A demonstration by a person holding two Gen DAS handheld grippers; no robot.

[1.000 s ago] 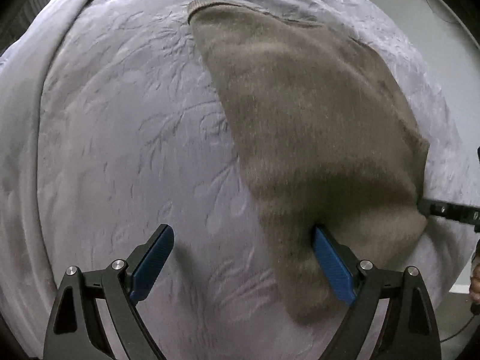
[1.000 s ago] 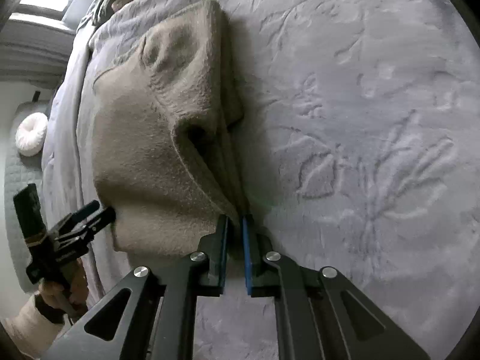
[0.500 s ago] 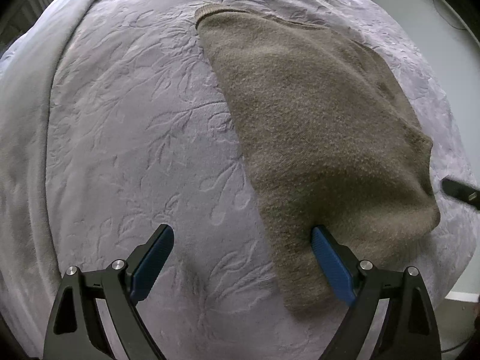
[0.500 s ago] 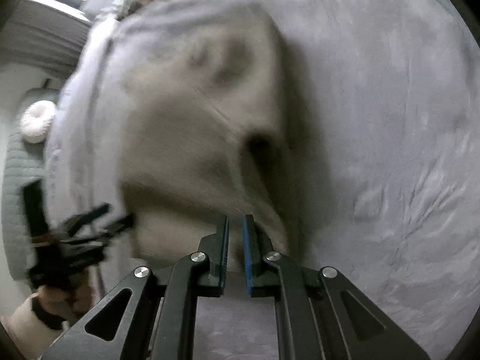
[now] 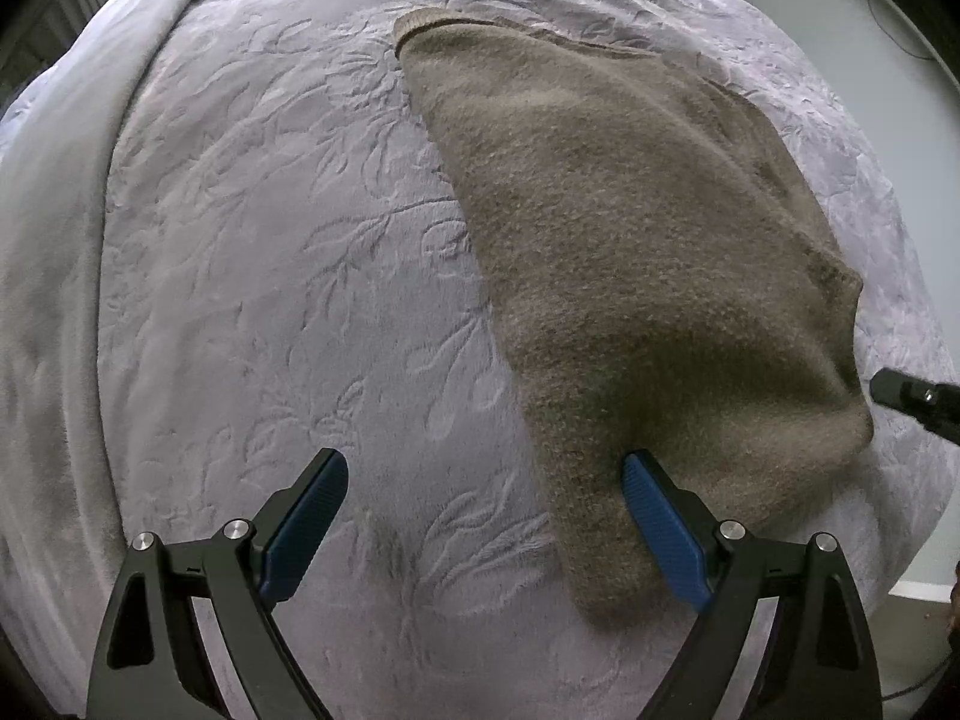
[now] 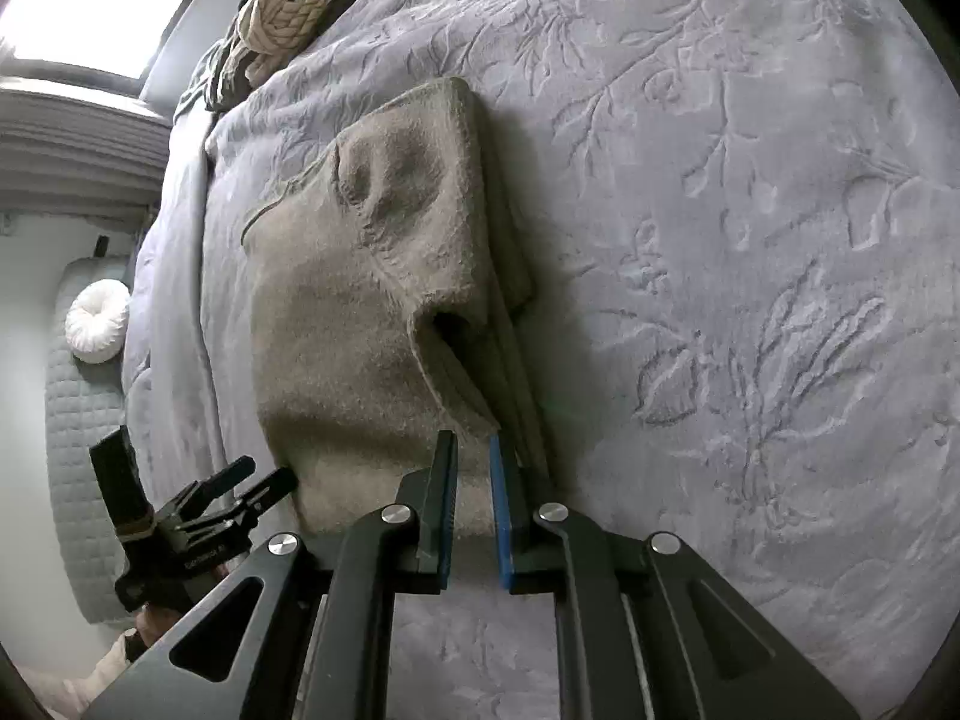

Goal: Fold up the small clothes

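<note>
A folded brown knit sweater (image 5: 630, 276) lies flat on a grey embossed blanket (image 5: 288, 276). It also shows in the right wrist view (image 6: 360, 312), with a folded sleeve layer on top. My left gripper (image 5: 486, 480) is open and empty, its right finger over the sweater's near edge. It also shows in the right wrist view (image 6: 240, 483) at the sweater's near left corner. My right gripper (image 6: 471, 450) has its jaws nearly together with a narrow gap, holding nothing, at the sweater's near right corner. Its tip shows in the left wrist view (image 5: 912, 396).
A heap of beige and dark clothes (image 6: 282, 18) lies at the far end of the bed. A white round cushion (image 6: 96, 321) sits on a quilted seat beside the bed. The blanket's edge (image 5: 54, 300) drops off on the left.
My right gripper let go of the sweater's corner and drew back slightly. The sweater settled flat. My left gripper stayed open and pulled back a little.
</note>
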